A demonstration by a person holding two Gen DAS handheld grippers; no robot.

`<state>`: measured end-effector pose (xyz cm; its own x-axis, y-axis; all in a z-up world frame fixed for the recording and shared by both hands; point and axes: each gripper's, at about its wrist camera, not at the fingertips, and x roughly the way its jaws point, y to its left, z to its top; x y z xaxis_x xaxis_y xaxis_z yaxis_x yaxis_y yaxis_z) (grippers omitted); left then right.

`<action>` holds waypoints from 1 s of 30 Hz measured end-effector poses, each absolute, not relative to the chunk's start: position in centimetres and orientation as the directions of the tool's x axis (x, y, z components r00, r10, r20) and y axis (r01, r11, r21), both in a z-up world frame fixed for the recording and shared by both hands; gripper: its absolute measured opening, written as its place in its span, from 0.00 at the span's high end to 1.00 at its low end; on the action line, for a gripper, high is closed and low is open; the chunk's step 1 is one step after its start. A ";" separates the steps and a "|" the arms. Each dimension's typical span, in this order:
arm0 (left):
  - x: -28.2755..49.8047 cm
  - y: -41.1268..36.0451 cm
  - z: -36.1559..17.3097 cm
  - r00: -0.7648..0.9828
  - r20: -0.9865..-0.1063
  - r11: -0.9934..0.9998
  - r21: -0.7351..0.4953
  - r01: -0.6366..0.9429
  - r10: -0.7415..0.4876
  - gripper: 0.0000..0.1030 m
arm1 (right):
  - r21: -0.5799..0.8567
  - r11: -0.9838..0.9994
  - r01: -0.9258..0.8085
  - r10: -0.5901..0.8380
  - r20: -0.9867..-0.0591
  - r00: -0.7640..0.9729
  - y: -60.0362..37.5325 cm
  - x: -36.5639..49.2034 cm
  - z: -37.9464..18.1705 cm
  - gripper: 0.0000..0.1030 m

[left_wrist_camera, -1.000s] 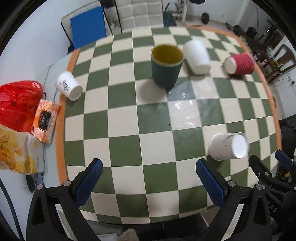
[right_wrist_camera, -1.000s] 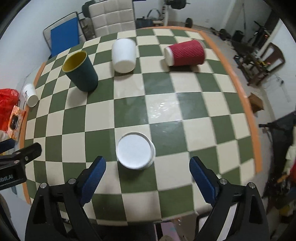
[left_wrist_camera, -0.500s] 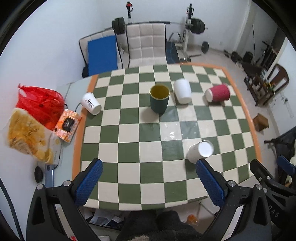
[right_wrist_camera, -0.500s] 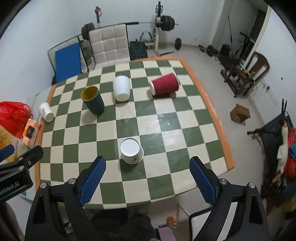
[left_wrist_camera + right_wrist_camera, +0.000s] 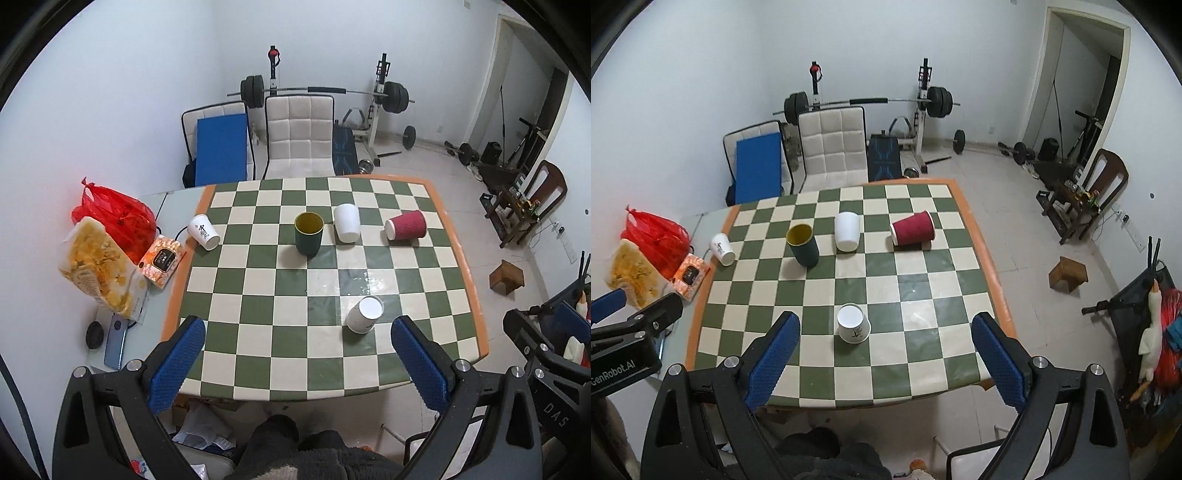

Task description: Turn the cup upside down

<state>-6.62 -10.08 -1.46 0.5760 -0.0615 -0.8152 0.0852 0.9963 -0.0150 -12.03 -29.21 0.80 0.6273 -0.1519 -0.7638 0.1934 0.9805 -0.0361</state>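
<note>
Left hand-held gripper (image 5: 297, 363) hangs high above the near edge of the table (image 5: 476, 310), blue-padded fingers (image 5: 177, 363) spread wide w/ nothing between them. Right hand-held gripper (image 5: 886, 360) – same story: fingers far apart, empty, up in the air over the near edge. Its black frame also shows at the right border of the left wrist view.

Closest thing ahead of both is the white paper cup (image 5: 852, 326), standing upside down on the checkered cloth near the front of the table, flat base up (small dark print on its side). Left wrist view has it (image 5: 364, 314) ahead and to the right, apart from both fingers.

Farther back, a row across the table: dark green cup (image 5: 309, 238) upright w/ yellow inside, a plain white cup (image 5: 347, 222) just right of it, base up, then a red ribbed cup (image 5: 404, 230) lying on its side nr the right edge. Another printed white cup (image 5: 204, 231) lies tipped over at the left edge.

Off the cloth on the left – red plastic bag (image 5: 114, 214), a clear bag of yellow snacks (image 5: 98, 269), an orange packet (image 5: 162, 260), a phone (image 5: 115, 345).

Beyond the table: padded chair (image 5: 299, 140), barbell rack (image 5: 325, 92).
</note>
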 end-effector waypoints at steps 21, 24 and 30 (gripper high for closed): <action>-10.7 -10.6 1.6 0.618 -0.785 0.998 -0.003 0.064 -0.042 0.00 | -0.041 0.980 0.194 -0.163 -0.722 0.672 -30.3 -16.5 5.5 0.03; -10.9 -10.7 1.6 0.616 -0.787 0.998 -0.003 0.060 -0.039 0.00 | -0.040 0.980 0.193 -0.162 -0.722 0.672 -30.3 -16.5 5.5 0.03; -11.1 -10.6 1.6 0.618 -0.786 0.999 -0.007 0.042 -0.032 0.00 | -0.035 0.984 0.177 -0.147 -0.723 0.674 -30.0 -16.3 5.7 0.03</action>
